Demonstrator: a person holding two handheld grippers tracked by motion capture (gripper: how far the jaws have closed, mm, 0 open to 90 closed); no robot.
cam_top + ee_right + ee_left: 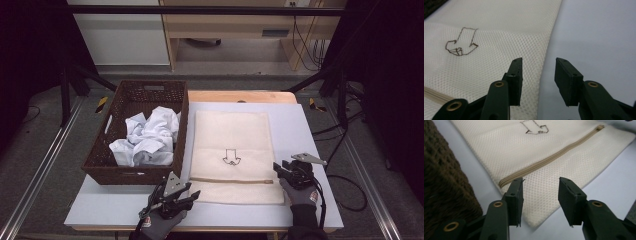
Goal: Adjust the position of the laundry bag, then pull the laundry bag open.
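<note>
- A cream mesh laundry bag [232, 150] is lying flat on the grey table [310, 130], just right of the brown wicker basket [102, 167], which is holding crumpled white cloth [147, 137].
- The left gripper [540, 195] is hovering over the bag's near left corner, jaws spread and pinching nothing, with the tan zipper [549, 158] running just beyond them.
- The right gripper [537, 77] is sitting over the bag's right edge, jaws likewise spread and empty, one over mesh and one over bare table.
- Judging from this, a pinch may be catching only the top layer, so the bag could be opening unevenly or slipping.
- The thin mesh is lying tight against the table, so the pads may be closing on nothing.
- The left gripper is working close to the basket wall and could be knocking it.
</note>
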